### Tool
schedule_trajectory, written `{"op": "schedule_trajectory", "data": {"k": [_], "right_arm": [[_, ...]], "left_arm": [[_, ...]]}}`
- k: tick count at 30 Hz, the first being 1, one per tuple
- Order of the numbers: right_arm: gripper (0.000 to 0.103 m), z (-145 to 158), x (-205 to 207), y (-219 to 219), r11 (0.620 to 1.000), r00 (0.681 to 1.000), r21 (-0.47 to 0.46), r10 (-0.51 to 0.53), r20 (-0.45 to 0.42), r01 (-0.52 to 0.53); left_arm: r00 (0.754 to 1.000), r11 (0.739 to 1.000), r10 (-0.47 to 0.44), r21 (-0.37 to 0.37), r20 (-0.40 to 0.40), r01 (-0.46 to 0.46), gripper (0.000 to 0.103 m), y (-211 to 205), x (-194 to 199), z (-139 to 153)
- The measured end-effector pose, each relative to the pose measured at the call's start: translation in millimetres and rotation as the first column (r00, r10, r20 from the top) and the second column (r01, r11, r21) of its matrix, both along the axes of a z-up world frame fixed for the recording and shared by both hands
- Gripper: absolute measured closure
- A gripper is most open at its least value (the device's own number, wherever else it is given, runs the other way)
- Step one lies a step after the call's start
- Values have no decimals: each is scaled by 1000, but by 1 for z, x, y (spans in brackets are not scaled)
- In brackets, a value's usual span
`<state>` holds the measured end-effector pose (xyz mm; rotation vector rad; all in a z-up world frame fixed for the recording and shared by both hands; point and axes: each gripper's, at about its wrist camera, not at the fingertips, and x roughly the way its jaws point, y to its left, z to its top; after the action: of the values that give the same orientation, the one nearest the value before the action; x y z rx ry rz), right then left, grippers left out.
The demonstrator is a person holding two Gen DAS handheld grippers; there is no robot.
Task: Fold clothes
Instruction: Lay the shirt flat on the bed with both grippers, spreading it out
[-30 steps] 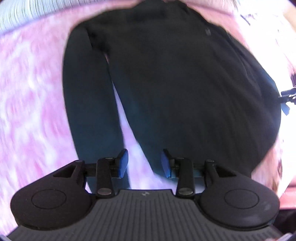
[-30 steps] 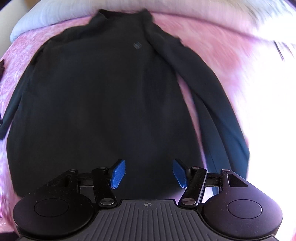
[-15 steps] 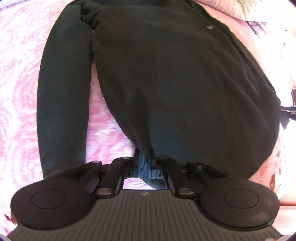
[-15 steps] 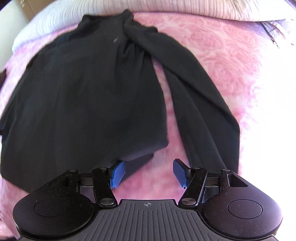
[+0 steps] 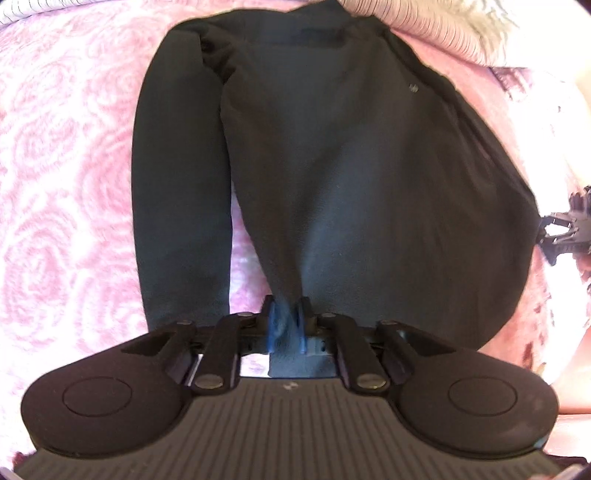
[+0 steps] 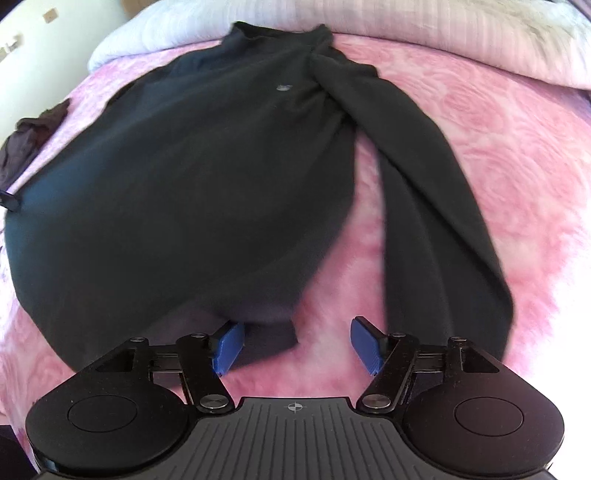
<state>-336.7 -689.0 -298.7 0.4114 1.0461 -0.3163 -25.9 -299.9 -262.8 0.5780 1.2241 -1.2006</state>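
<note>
A black long-sleeved top (image 5: 351, 177) of soft, matte, fleece-like cloth lies spread face up on a bed, collar away from both cameras, hem toward them. A small pale logo (image 6: 283, 87) sits high on the chest. The bed carries a pink blanket (image 6: 498, 155) with a raised rose pattern, plush in texture. Beyond the collar lies a pale ribbed pillow (image 6: 424, 33).

The left tool (image 5: 287, 325) has its blue pads (image 5: 274, 326) pressed on a gathered pinch of the hem at the top's lower corner. The cloth rises in a narrow ridge from the grip. The jaws are opening slightly, with the cloth between them. The sleeve (image 5: 181, 206) on that side lies straight, just beside the body, with a thin strip of blanket showing between them.

The right tool (image 6: 297, 345) stands wide, and its jaws are opening. The other hem corner (image 6: 271, 338) lies flat between the pads, close to one blue pad (image 6: 229, 347) and apart from the other. Whether it touches that pad cannot be told. The second sleeve (image 6: 424, 206) angles outward from the shoulder, with a widening wedge of blanket between it and the body.

Open blanket lies outside both sleeves. A dark crumpled cloth (image 6: 26, 144) sits near the bed's far edge.
</note>
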Motion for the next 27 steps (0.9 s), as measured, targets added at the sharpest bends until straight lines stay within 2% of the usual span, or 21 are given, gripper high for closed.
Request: {"op": "schedule_trajectory", "data": {"k": [3, 4, 5, 7, 9, 13, 15, 16, 17, 20, 25, 27], "right_arm": [[36, -3, 12, 7, 997, 997, 15, 80, -10, -80], [47, -4, 15, 7, 995, 996, 29, 91, -16, -91], [70, -4, 18, 5, 996, 997, 49, 77, -20, -76], [95, -3, 24, -5, 995, 999, 97, 16, -27, -14], [100, 9, 17, -9, 994, 999, 109, -14, -45, 19], [101, 30, -15, -2, 987, 991, 138, -68, -119, 84], [101, 38, -34, 7, 983, 983, 145, -88, -163, 112], [101, 41, -39, 10, 981, 980, 146, -104, -172, 130], [101, 44, -43, 13, 978, 976, 146, -121, -181, 148], [101, 64, -43, 18, 979, 974, 136, -128, -188, 155], [102, 114, -58, 38, 987, 979, 138, -55, -199, 83], [102, 127, -64, 52, 988, 977, 137, -38, -209, 68]], "left_arm": [[1000, 1000, -4, 12, 7, 4, 78, 13, -6, -5], [1000, 1000, 2, 11, 9, -2, 72, 18, -5, -5], [1000, 1000, 15, 8, 13, -16, 64, 23, -4, -5], [999, 999, 46, -11, 1, -46, 59, 38, 0, -2], [999, 998, 52, -28, -8, -52, 59, 41, 2, 1], [999, 998, -11, -56, -44, 9, 61, 29, -4, -10], [997, 998, -50, -42, -66, 48, 72, 18, -11, -17], [995, 997, -73, -22, -72, 72, 87, 13, -15, -18], [992, 995, -96, -2, -79, 96, 92, 8, -19, -19], [988, 990, -141, 10, -67, 142, 95, 11, -21, 6], [990, 990, -134, 26, -52, 135, 96, 33, -10, 62], [990, 990, -132, 51, -53, 134, 96, 39, -11, 68]]}}
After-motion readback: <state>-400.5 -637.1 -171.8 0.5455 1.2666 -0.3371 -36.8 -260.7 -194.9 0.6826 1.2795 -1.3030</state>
